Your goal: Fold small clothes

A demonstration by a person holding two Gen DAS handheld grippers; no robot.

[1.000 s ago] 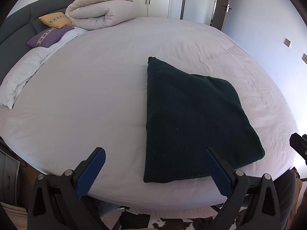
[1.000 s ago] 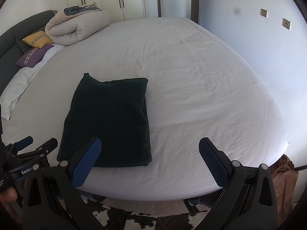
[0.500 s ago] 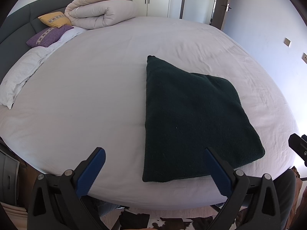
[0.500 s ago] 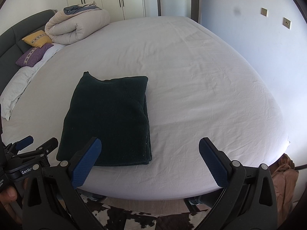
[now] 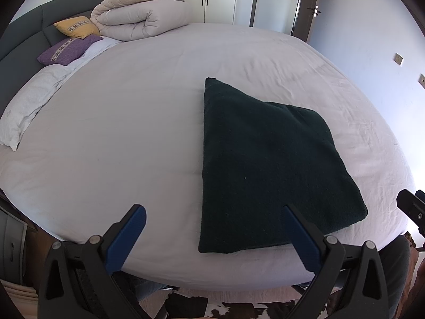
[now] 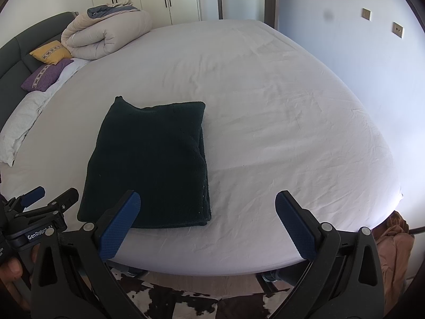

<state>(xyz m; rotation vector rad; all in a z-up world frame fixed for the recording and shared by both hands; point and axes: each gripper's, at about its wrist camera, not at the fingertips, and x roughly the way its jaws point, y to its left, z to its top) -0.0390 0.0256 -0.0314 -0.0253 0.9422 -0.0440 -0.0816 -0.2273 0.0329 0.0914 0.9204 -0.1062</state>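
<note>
A dark green garment (image 5: 265,164) lies folded into a neat rectangle on the white bed sheet (image 5: 132,122), near the front edge. It also shows in the right wrist view (image 6: 151,164). My left gripper (image 5: 212,234) is open and empty, held back over the bed's front edge, its right finger in front of the garment's near edge. My right gripper (image 6: 207,220) is open and empty, just right of the garment's near corner. The left gripper (image 6: 45,199) shows at the right wrist view's left edge.
A rolled beige duvet (image 5: 140,18) and yellow (image 5: 77,26) and purple (image 5: 69,50) cushions lie at the far left by the dark headboard. A white pillow (image 5: 26,106) lies at the left. A cowhide rug (image 6: 186,300) covers the floor below the bed edge.
Both grippers stay open and hold nearly still. The garment has not moved.
</note>
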